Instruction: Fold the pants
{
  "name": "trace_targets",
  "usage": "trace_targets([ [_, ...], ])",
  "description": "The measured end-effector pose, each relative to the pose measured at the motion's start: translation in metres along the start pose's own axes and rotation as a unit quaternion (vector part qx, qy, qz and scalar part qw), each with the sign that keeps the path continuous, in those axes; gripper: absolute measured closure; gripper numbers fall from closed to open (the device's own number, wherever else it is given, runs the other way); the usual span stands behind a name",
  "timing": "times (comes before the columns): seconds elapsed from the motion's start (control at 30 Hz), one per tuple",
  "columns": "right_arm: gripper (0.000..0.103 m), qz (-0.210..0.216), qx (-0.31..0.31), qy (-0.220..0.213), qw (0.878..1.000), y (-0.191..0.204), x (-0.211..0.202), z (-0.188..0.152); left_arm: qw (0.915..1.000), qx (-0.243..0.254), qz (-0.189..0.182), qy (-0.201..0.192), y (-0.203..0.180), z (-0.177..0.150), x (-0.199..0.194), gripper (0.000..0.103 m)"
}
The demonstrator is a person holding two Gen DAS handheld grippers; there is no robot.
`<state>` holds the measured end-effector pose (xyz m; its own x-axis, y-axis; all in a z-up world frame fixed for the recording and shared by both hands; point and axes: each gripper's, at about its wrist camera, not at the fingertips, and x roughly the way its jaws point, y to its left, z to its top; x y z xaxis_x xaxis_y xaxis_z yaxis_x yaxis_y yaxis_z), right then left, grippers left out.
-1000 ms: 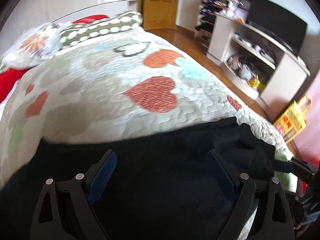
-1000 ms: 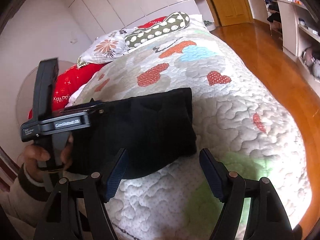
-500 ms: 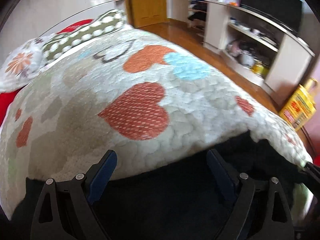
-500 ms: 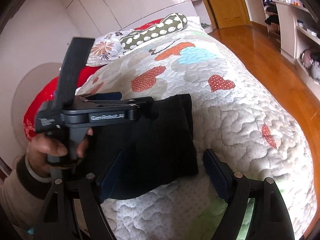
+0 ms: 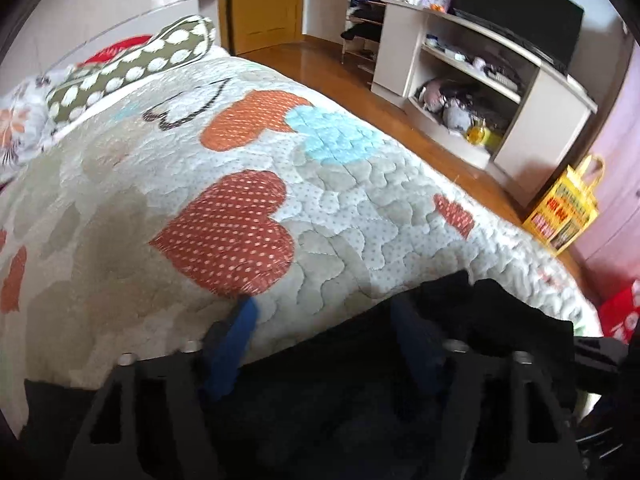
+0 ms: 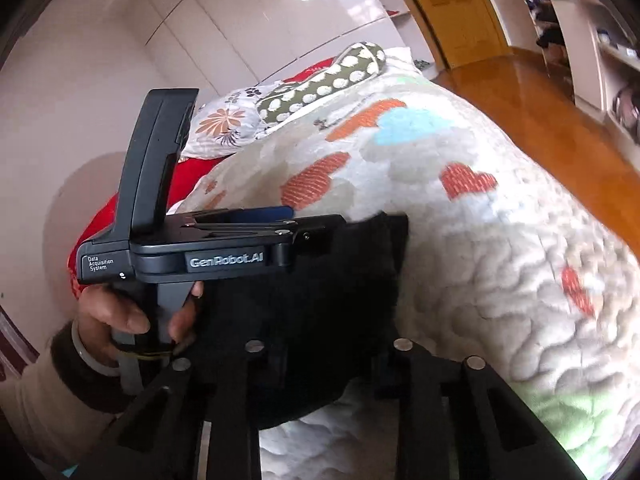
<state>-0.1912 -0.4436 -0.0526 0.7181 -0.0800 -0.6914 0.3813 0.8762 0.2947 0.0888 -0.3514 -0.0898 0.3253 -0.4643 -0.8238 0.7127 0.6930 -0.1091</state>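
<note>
Right wrist view alone shows my left hand (image 6: pixel 132 316) at 9 o'clock, holding my left gripper (image 5: pixel 324 332) level, jaws wide over the black pants (image 6: pixel 304 304) on the quilt (image 6: pixel 500 260). My right gripper (image 6: pixel 332 364) straddles the pants' near edge, jaws apart.

Pants (image 5: pixel 340 380): I saw only a dark mass; lower part cut off by the frame edge, folds unreadable.
Right tongs (image 6: pixel 328 364): blue pads lost against the black cloth; I couldn't judge the grip.
Left tongs (image 5: pixel 324 344): right pad blurred into fabric.
Shelf (image 5: pixel 472 92): contents too small to identify.
</note>
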Motion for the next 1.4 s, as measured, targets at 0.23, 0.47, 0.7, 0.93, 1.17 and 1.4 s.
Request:
trace_targets([
  [0.23, 0.081, 0.024, -0.079, -0.016, 0.996, 0.067, -0.007, 0.024, 0.9951, -0.093, -0.019, -0.031, 0.051, -0.014, -0.065, 0.032],
  [0.47, 0.062, 0.076, -0.127, 0.039, 0.988, 0.134, 0.060, 0.005, 0.9707, -0.237, -0.002, -0.039, 0.131, -0.077, -0.111, 0.023],
  [0.7, 0.044, 0.122, -0.142, 0.086, 0.979, 0.142, 0.041, -0.008, 0.9615, -0.273, -0.007, -0.031, 0.141, -0.124, -0.129, 0.019],
  [0.93, 0.040, 0.051, -0.087, 0.072, 0.992, 0.092, 0.028, 0.000, 0.9754, -0.215, 0.040, -0.029, 0.106, -0.124, -0.126, 0.010],
  [1.17, 0.040, 0.049, -0.082, 0.073, 0.993, 0.077, 0.022, 0.003, 0.9691, -0.231, 0.054, -0.068, 0.092, -0.125, -0.152, 0.013],
  [1.4, 0.040, 0.053, -0.056, 0.067, 0.995, 0.062, 0.018, 0.004, 0.9865, -0.155, 0.017, -0.048, 0.051, -0.126, -0.148, 0.031],
])
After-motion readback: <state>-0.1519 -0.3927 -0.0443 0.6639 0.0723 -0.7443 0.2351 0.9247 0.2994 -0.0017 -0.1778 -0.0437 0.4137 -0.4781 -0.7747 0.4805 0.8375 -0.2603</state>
